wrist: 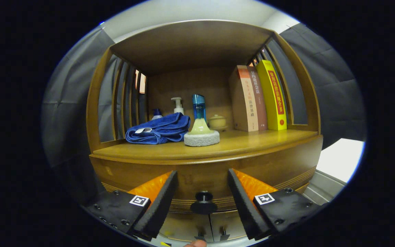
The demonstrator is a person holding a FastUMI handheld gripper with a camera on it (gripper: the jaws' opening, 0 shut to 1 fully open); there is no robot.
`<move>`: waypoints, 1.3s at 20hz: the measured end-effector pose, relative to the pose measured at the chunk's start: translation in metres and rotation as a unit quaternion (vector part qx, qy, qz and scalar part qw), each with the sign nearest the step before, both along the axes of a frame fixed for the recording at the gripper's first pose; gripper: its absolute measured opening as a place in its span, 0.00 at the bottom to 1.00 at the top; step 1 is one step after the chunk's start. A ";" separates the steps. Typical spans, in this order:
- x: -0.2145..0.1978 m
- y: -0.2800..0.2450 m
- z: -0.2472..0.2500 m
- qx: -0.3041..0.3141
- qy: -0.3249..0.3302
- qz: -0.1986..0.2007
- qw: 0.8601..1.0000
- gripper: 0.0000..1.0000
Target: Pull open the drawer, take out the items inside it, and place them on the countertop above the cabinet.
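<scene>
The gripper [202,178] is wide open and holds nothing; the drawer [204,173] is shut, its knob [203,203] between the fingers, touching neither. On the countertop [252,140], a blue towel [159,129] lies toward the left edge, a scrubber [201,134] just beside it (books [261,97] stand at the right).

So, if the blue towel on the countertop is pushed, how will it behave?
The blue towel is loosely folded, so it probably bunches rather than slides. It looks soft and light. The open claw brackets the drawer knob, its fingers apart.
</scene>
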State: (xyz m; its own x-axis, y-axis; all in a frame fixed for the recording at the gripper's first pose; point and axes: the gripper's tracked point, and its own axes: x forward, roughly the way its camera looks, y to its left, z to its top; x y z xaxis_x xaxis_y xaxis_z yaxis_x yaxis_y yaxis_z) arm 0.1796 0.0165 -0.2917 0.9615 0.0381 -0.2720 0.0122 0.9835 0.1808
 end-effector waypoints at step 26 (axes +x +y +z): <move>-0.186 0.034 0.217 -0.075 -0.079 0.032 0.994 0.98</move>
